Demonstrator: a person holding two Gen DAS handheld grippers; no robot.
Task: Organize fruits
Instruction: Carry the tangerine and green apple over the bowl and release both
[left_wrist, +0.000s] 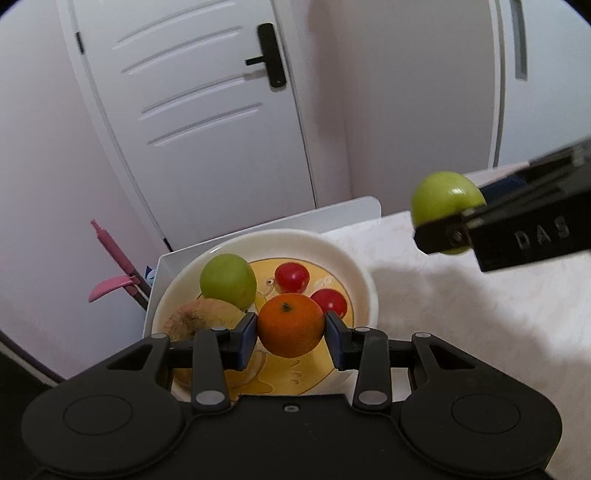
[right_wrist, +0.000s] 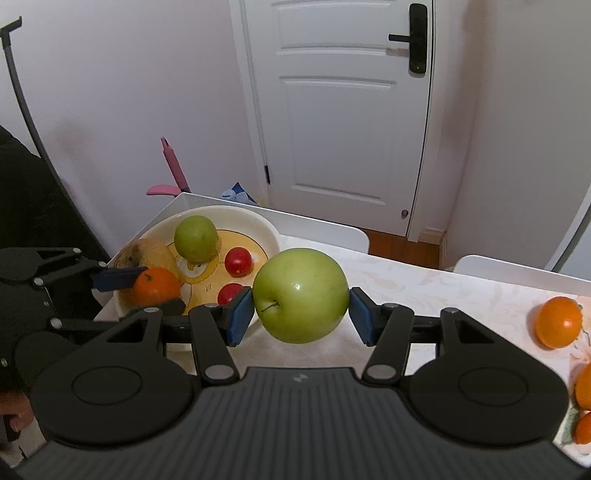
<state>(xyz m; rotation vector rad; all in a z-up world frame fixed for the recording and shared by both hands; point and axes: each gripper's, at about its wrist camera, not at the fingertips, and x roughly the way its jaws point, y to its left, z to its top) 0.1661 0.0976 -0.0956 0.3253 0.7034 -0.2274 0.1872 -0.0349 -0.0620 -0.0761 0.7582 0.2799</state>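
Observation:
My left gripper (left_wrist: 290, 330) is shut on an orange (left_wrist: 290, 325) and holds it over the white bowl (left_wrist: 364, 280), whose bottom is yellow. The bowl holds a green apple (left_wrist: 228, 280), two red fruits (left_wrist: 291, 277) and a brownish pear (left_wrist: 199, 317). My right gripper (right_wrist: 301, 312) is shut on a large green apple (right_wrist: 301, 295) and holds it in the air to the right of the bowl (right_wrist: 266, 229). This apple also shows in the left wrist view (left_wrist: 445, 206). The left gripper with its orange (right_wrist: 157, 286) shows in the right wrist view.
The bowl stands at the left end of a pale table (right_wrist: 424, 280). More oranges (right_wrist: 557, 321) lie at the table's right end. White chair backs (right_wrist: 325, 225) stand behind the table. A pink tool (right_wrist: 173, 166) leans on the wall by a white door (right_wrist: 343, 110).

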